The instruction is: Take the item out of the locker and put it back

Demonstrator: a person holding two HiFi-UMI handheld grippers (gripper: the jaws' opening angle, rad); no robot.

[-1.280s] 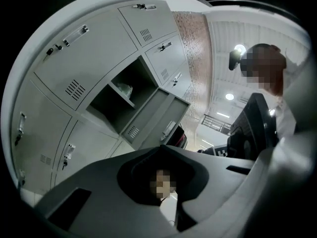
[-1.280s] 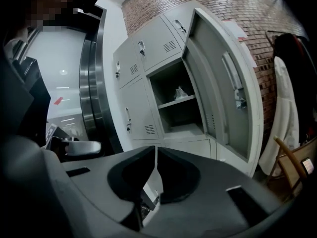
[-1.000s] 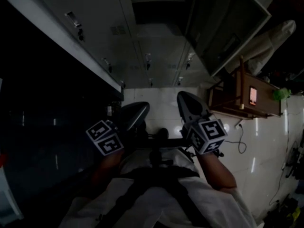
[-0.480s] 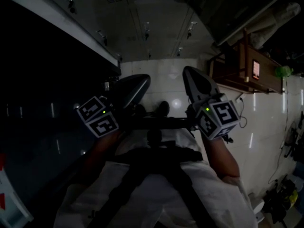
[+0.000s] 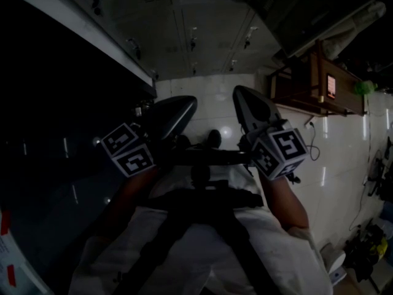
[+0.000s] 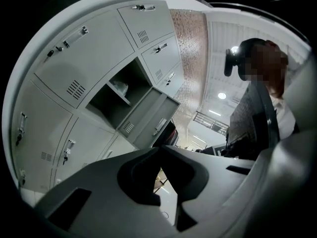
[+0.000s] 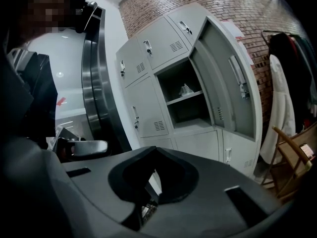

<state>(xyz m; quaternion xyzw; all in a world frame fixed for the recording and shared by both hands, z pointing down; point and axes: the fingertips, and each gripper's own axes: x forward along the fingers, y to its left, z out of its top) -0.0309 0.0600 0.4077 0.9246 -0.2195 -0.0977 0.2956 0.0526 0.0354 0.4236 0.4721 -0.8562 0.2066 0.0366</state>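
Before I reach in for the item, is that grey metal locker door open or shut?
Open: the grey metal locker door stands swung outward, exposing a shelf with a small pale item on it.

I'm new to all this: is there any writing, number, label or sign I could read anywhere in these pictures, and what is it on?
No text reads clearly anywhere.
Marker cubes: black-and-white square patterns only, no words.
Sheet at the top of the open locker door: too small to read.
Small lit screen at the right of the head view: blurred, unreadable.
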